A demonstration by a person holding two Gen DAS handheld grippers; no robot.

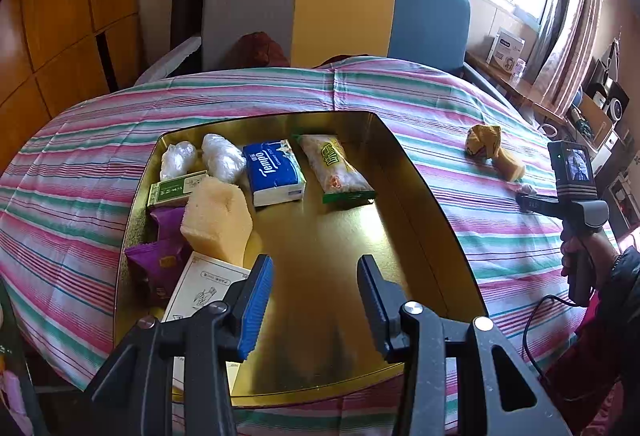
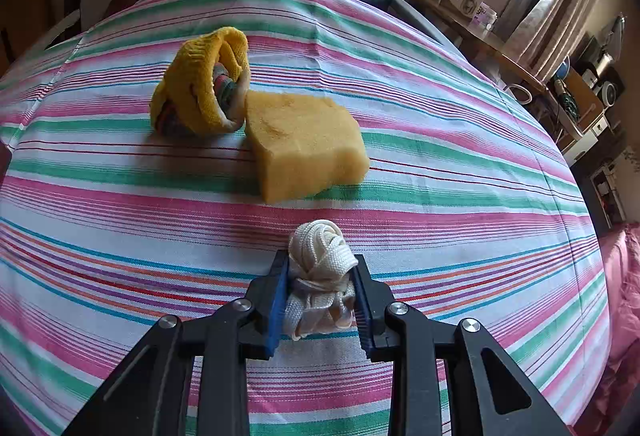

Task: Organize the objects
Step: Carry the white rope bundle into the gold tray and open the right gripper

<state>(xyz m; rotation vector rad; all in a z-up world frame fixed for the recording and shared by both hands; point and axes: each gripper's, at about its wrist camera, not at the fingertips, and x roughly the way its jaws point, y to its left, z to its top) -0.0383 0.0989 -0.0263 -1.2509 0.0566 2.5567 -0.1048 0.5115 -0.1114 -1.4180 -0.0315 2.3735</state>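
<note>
left tool (image 1: 314, 300): wide open, nothing in it, hanging over the bare near part of the gold tray (image 1: 424, 195)

right tool (image 2: 320, 300): closed down on a bundled-up white strap (image 2: 320, 256), pads squeezing both sides, looks like it's right at the striped cloth (image 2: 120, 236) or barely off it, can't really tell which

tray: sits on the cloth toward the desk's left side, already loaded along its far and left edges: two clear plastic wads (image 1: 202, 157), a blue Tempo tissue pack (image 1: 274, 171), a green snack bag (image 1: 336, 169), a pale sponge block (image 1: 218, 220), purple packets (image 1: 160, 256), a small green box (image 1: 176, 187), a paper leaflet (image 1: 200, 288)

still out on the cloth: yellow sponge (image 2: 304, 143) and a yellow knit roll (image 2: 200, 91), touching each other, further toward the desk's far edge than the strap

my read: strap is the piece in hand, tray is probably where it goes

what could go wrong: the strap is soft and loosely wound, so it could unravel or slip out of the pads on the way over, and a trailing end might catch the tray rim

also: dropping it in the crowded left corner could knock the sponge block over, the open right half looks safer
</note>
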